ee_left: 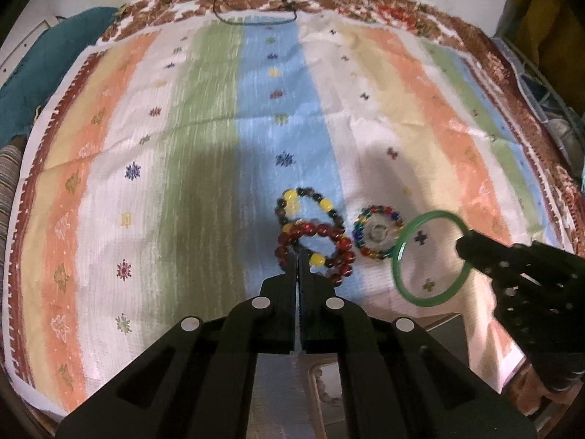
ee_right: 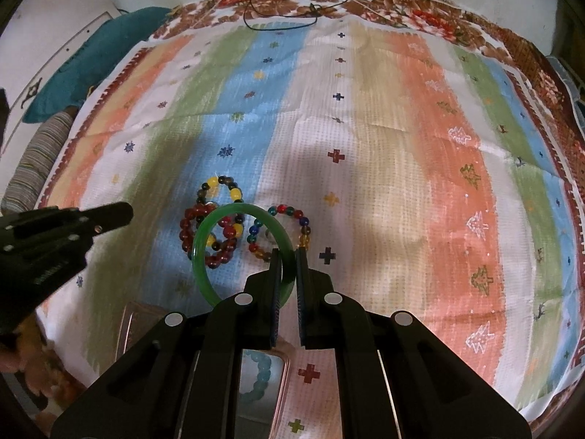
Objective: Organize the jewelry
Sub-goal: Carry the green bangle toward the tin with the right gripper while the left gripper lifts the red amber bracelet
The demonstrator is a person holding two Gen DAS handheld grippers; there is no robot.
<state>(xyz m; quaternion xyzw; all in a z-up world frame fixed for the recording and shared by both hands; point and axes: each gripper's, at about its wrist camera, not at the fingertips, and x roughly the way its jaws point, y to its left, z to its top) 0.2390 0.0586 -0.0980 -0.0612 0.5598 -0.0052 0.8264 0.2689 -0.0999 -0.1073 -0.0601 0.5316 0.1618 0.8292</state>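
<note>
My right gripper [ee_right: 289, 256] is shut on a green bangle [ee_right: 234, 211] and holds it lifted above the striped cloth [ee_right: 402, 146]. The left wrist view shows the green bangle [ee_left: 396, 256] hanging from the right gripper [ee_left: 462, 245]. Three bead bracelets lie together on the cloth: a red one [ee_left: 342, 245], a dark one with yellow beads [ee_left: 323, 205] overlapping it, and a multicoloured one [ee_left: 378, 236]. My left gripper [ee_left: 298, 256] is shut with nothing in it and hovers over the red bracelet. Seen from the right wrist, the left gripper [ee_right: 126, 214] sits left of the bracelets.
A pink-rimmed box [ee_right: 286, 376] lies near the cloth's front edge under my right gripper, with a light blue bead bracelet [ee_right: 261, 373] inside. A black cord [ee_right: 281, 22] lies at the far edge. Teal cloth [ee_right: 73, 80] and striped fabric [ee_right: 40, 153] border the left.
</note>
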